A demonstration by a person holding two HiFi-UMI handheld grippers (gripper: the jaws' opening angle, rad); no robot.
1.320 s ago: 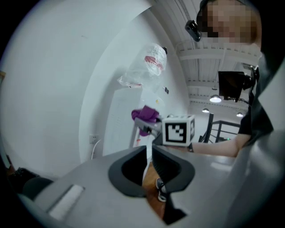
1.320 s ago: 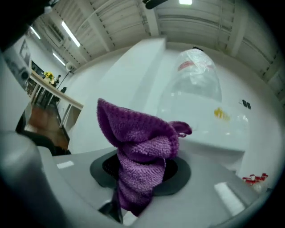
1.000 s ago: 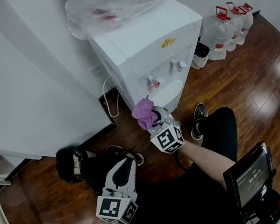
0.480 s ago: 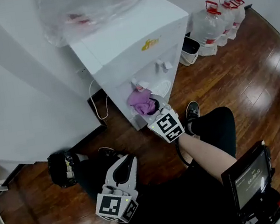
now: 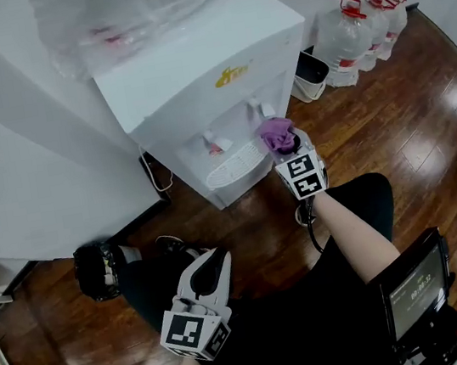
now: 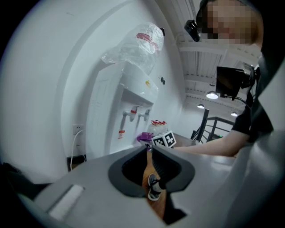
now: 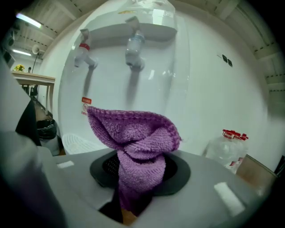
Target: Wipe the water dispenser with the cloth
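The white water dispenser [image 5: 192, 63] stands against the wall with a red tap [image 5: 212, 145] and a second tap [image 5: 256, 111] over its drip tray [image 5: 234, 163]. My right gripper [image 5: 282, 145] is shut on a bunched purple cloth [image 5: 277, 134] at the tray's right end, just below the second tap. In the right gripper view the cloth [image 7: 133, 138] bulges out of the right gripper [image 7: 136, 167], close to the dispenser front [image 7: 178, 89]. My left gripper [image 5: 210, 268] hangs low by the person's lap, shut and empty, and in its own view the left gripper [image 6: 149, 149] points toward the dispenser [image 6: 111, 102].
A crumpled plastic bag [image 5: 124, 13] lies on the dispenser's top. Several water jugs [image 5: 359, 32] and a small bin [image 5: 311, 70] stand to its right on the wood floor. A cord [image 5: 152, 176] hangs at its left, and a black object [image 5: 96, 271] sits by the wall.
My right gripper carried the cloth up and rightward across the dispenser's front, from below the tray, past the red tap, to under the second tap. My left gripper shifted slightly.
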